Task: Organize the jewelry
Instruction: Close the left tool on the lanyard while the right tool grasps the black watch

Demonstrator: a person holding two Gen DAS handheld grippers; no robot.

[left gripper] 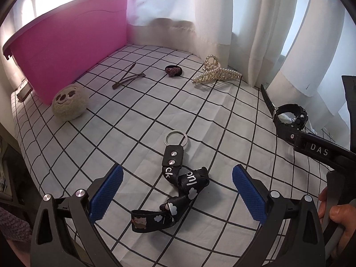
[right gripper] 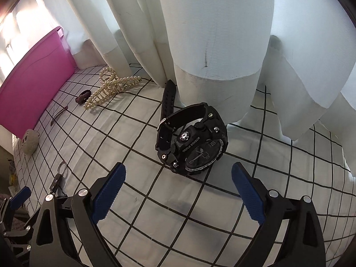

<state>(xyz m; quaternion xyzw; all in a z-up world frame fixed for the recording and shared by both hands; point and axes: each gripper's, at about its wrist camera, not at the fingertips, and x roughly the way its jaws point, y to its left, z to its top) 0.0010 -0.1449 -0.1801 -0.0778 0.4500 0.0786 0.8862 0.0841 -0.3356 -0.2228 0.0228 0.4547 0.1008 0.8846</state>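
Evidently both jaws stand wide and hold nothing: the left gripper (left gripper: 177, 178) straddles a black printed fabric key strap with a steel ring (left gripper: 175, 178), lined up to pinch it, while the right gripper (right gripper: 178, 178) faces a chunky black plastic wristwatch (right gripper: 191, 140) against the white curtain (right gripper: 218, 33); a pink plastic bin (left gripper: 73, 44), probably their destination, waits beyond on the checked cloth (left gripper: 133, 122)

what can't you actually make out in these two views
- Inside of the pink bin: both views show only its outer wall, so its contents are hidden.
- Watch strap end: in the right wrist view it runs behind the curtain.
- Keychain strap lettering: folds hide part of it in the left wrist view.
- Hair clips: too small in the right wrist view; the count is unclear.
- Dark object left of the bin: cut off in the left wrist view.
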